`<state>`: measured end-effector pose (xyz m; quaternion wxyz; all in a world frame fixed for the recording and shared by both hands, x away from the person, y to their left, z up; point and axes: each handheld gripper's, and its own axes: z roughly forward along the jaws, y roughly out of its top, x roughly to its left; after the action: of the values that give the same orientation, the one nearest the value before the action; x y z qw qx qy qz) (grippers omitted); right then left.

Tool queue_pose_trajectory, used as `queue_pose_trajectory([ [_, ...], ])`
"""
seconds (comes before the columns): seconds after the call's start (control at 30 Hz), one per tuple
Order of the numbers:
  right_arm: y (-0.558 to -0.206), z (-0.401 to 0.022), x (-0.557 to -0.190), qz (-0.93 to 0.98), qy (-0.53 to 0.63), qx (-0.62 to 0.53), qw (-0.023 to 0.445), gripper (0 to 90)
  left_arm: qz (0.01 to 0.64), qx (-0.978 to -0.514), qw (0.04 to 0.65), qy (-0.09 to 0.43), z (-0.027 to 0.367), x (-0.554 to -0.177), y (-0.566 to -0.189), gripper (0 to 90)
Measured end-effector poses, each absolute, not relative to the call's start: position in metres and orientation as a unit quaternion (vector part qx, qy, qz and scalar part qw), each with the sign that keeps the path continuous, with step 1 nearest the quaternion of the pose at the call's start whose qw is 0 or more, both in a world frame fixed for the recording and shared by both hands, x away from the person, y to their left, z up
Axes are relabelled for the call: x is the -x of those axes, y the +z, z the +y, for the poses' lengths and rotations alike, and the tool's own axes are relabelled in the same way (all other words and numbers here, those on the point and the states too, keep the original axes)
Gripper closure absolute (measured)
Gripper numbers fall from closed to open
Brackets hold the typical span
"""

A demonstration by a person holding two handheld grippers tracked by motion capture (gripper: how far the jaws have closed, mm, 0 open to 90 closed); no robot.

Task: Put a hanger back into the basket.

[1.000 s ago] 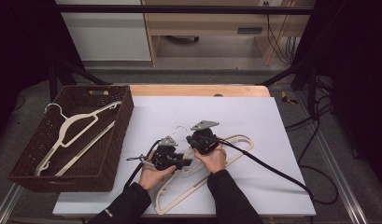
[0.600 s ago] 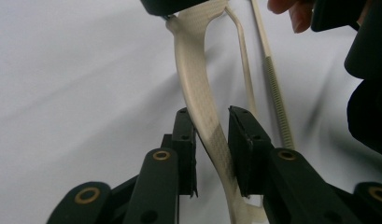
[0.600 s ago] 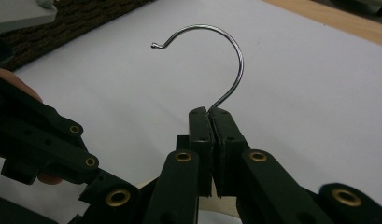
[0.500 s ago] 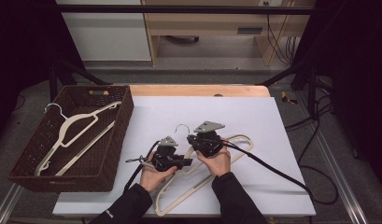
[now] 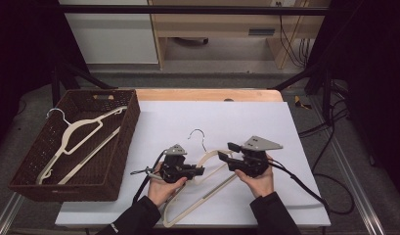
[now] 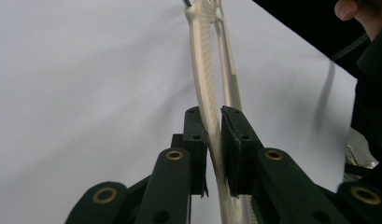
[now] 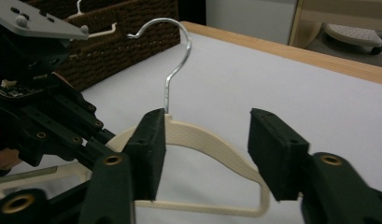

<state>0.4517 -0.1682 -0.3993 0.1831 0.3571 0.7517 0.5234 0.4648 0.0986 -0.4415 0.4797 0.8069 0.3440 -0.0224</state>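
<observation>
A cream plastic hanger (image 5: 211,155) with a metal hook (image 5: 197,134) lies on the white table top (image 5: 227,117). My left gripper (image 5: 200,171) points right, and its jaws have just been closing. In the left gripper view its pads press on one arm of the hanger (image 6: 202,70), so my left gripper (image 6: 213,116) is shut on it. My right gripper (image 5: 226,152) points left, just right of the hanger's neck. Its jaws have just been opening. In the right gripper view my right gripper (image 7: 208,116) stands open, with the hanger (image 7: 212,142) lying beyond the pads, untouched.
A dark woven basket (image 5: 21,178) stands at the table's left edge with another cream hanger (image 5: 75,134) in it. Black cables (image 5: 305,188) trail from the grippers across the table's right side. A wooden strip (image 5: 207,94) edges the far side.
My right gripper has let go of the hanger near its neck, opened and drawn back to the right. The left gripper has stayed on the hanger's arm.
</observation>
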Motion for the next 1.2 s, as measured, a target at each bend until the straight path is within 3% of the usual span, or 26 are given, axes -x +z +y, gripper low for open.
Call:
queue_pose_trajectory([
  [0.23,-0.402,-0.204,-0.438,0.739,0.528,-0.372,0.193,22.9,0.33,-0.803,0.495,-0.03,0.097,-0.455,-0.435,84.0],
  [0.4,-0.405,-0.22,-0.431,0.738,0.517,-0.382,0.205,13.9,0.322,-0.804,0.5,-0.031,0.098,-0.45,-0.431,85.0],
  [0.8,-0.403,-0.233,-0.424,0.723,0.525,-0.394,0.215,6.4,0.3,-0.805,0.512,0.007,0.121,-0.443,-0.409,85.2],
  [1.2,-0.401,-0.243,-0.422,0.712,0.528,-0.404,0.224,4.5,0.288,-0.803,0.52,0.049,0.144,-0.437,-0.374,85.5],
])
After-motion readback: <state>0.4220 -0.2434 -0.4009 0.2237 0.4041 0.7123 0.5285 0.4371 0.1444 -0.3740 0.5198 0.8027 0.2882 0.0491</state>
